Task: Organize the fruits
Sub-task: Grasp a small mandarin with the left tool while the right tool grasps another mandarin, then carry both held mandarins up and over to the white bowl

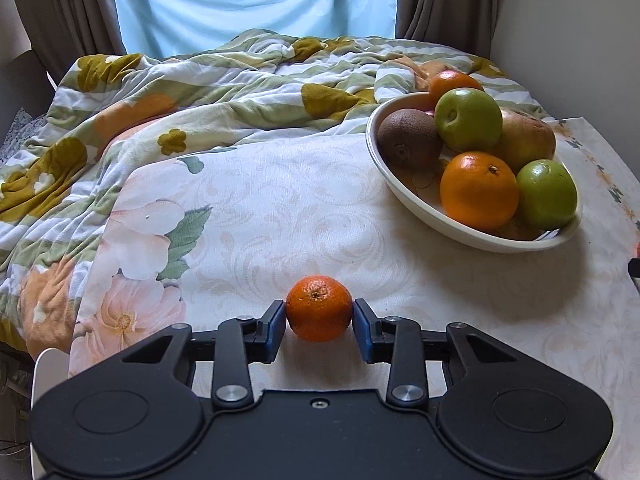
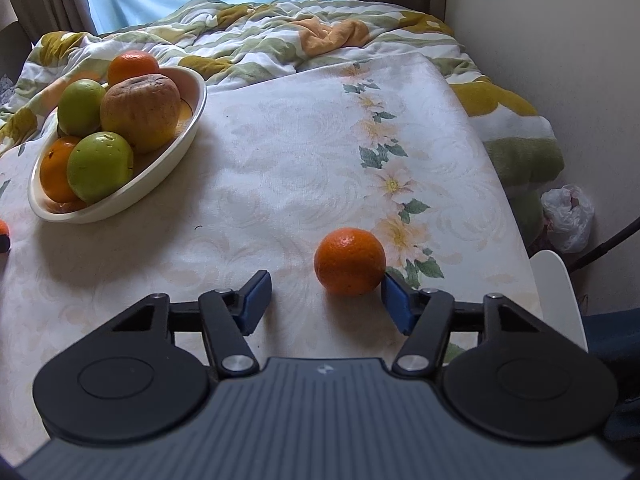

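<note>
In the left wrist view a small mandarin (image 1: 319,309) sits on the floral tablecloth between my left gripper's (image 1: 319,310) blue pads, which touch both its sides. The cream bowl (image 1: 476,236) at the right holds a kiwi (image 1: 409,139), two green apples (image 1: 468,119), oranges (image 1: 479,189) and a brownish apple (image 1: 527,139). In the right wrist view my right gripper (image 2: 326,290) is open. An orange (image 2: 349,261) rests on the cloth just ahead, against the right pad (image 2: 394,298). The bowl (image 2: 176,148) stands far left.
A rumpled floral quilt (image 1: 180,92) lies beyond the table under a blue curtain (image 1: 252,0). A wall (image 2: 560,60) and a plastic bag (image 2: 568,216) are at the right. The table's right edge runs near the orange in the right wrist view.
</note>
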Tool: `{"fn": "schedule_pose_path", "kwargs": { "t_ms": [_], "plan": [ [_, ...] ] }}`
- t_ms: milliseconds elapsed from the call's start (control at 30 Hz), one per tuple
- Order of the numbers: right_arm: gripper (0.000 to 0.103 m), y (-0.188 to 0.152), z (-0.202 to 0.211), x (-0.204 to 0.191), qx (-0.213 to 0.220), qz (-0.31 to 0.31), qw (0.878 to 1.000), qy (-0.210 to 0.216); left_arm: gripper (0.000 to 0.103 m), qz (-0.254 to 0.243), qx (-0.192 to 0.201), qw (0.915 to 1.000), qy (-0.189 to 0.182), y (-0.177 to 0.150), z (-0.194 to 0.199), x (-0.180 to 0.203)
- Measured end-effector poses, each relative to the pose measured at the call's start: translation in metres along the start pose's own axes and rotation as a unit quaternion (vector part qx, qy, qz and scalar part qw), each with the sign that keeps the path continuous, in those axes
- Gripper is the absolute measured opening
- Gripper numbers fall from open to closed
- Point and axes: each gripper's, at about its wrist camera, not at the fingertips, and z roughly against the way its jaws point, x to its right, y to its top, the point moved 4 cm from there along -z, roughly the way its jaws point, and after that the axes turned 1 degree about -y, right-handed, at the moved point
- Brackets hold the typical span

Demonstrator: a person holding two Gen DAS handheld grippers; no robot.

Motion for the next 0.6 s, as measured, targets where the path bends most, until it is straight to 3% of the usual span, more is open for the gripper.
{"fn": "schedule_pose_path", "kwargs": {
  "t_ms": [200, 333, 600],
  "plan": [
    [0.069, 0.004, -0.002, 0.0, 0.007, 0.018, 1.0, -0.01, 0.04, 0.006, 0.002, 1.0, -0.003, -0.004, 0.006, 0.006],
    [0.052, 0.007, -0.003, 0.003, 0.013, 0.03, 0.999, -0.014, 0.04, 0.01, 0.01, 0.9999, -0.003, -0.004, 0.015, 0.012],
    [0.052, 0.012, 0.014, 0.001, 0.021, 0.044, 0.999, 0.015, 0.04, 0.024, 0.037, 0.999, 0.003, 0.0, 0.049, 0.026]
  ]
}}
